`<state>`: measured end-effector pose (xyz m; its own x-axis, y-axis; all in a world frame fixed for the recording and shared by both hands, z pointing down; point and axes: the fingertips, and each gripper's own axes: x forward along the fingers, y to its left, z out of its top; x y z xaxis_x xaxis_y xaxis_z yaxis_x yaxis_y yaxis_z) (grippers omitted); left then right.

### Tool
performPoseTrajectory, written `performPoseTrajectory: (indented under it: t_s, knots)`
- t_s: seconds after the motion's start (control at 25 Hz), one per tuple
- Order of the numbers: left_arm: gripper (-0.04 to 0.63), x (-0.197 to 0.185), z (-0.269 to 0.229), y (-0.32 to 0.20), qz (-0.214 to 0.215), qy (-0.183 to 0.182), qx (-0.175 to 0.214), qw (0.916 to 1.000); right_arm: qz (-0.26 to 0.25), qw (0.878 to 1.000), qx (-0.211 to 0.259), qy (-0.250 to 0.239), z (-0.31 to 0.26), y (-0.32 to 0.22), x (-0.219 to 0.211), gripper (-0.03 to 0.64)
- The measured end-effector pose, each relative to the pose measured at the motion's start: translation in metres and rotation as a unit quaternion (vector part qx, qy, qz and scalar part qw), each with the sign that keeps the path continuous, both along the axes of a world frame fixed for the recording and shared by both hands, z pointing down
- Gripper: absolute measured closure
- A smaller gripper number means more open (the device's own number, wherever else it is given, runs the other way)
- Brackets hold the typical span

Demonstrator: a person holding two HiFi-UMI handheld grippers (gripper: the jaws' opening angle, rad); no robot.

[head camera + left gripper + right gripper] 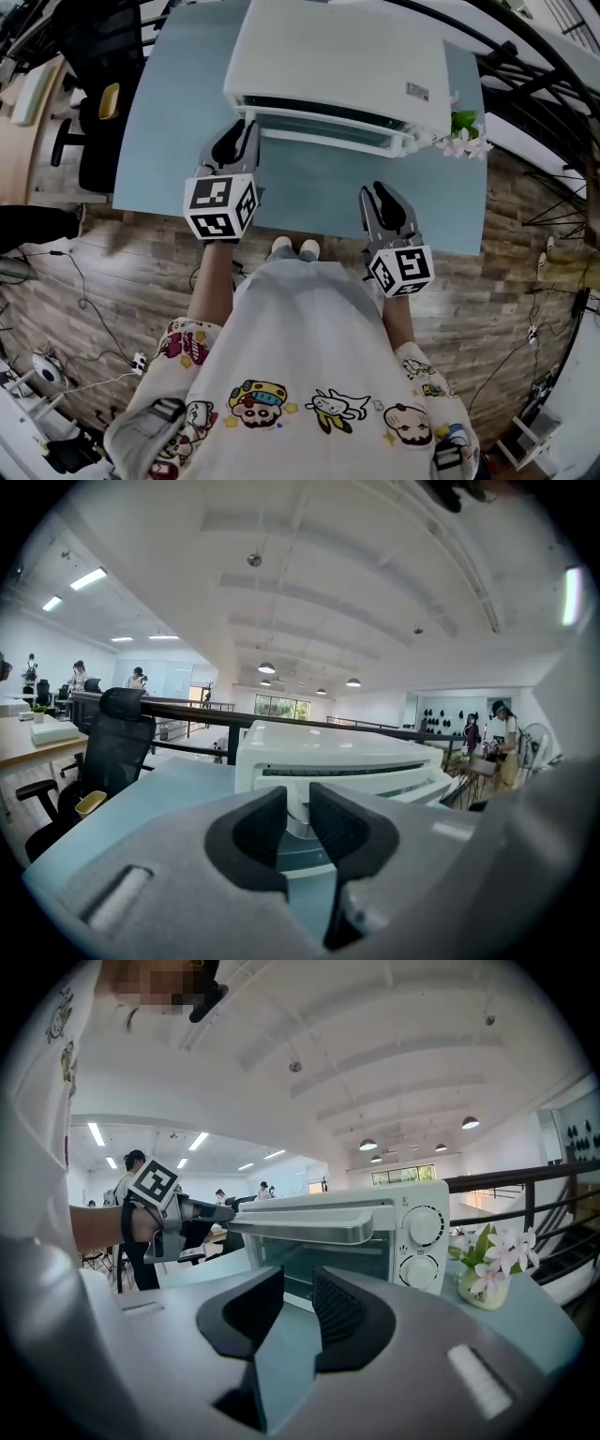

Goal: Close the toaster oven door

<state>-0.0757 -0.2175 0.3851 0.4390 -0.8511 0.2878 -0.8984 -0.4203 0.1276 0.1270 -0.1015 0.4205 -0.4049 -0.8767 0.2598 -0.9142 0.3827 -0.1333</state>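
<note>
A white toaster oven (337, 56) stands at the far side of a light blue table (178, 141). Its glass door (328, 131) hangs partly open, with a dark gap showing above it. In the right gripper view the door's handle (309, 1227) juts out ahead of the oven's front. My left gripper (246, 129) is at the door's left end and its tips touch that corner (220, 1211). Its jaws stand a narrow gap apart with nothing clamped (298, 794). My right gripper (380, 192) hovers over the table in front of the oven, apart from it. Its jaws are slightly apart and empty (298, 1279).
A small vase of pink and white flowers (464, 136) sits just right of the oven, by its two knobs (424, 1226). A black office chair (94, 112) stands left of the table. A dark railing runs behind. Cables lie on the wood floor (94, 281). People stand far off.
</note>
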Motion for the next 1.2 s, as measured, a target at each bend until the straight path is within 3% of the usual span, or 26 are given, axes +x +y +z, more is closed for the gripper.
performPoseTrajectory:
  t_s: [0.52,0.84,1.2]
  knots:
    - [0.525,0.004,-0.006,-0.021,-0.004,0.008,0.008,0.9999,0.006,1.0,-0.006,-0.001,0.005,-0.009,0.006,0.523]
    - [0.523,0.003,-0.01,-0.018,-0.01,-0.006,0.029,0.9995,0.008,1.0,-0.004,-0.001,0.002,-0.006,0.006,0.523]
    - [0.515,0.017,-0.005,0.021,0.027,-0.015,0.018,0.9994,0.01,1.0,0.01,0.002,-0.009,-0.002,0.01,0.523]
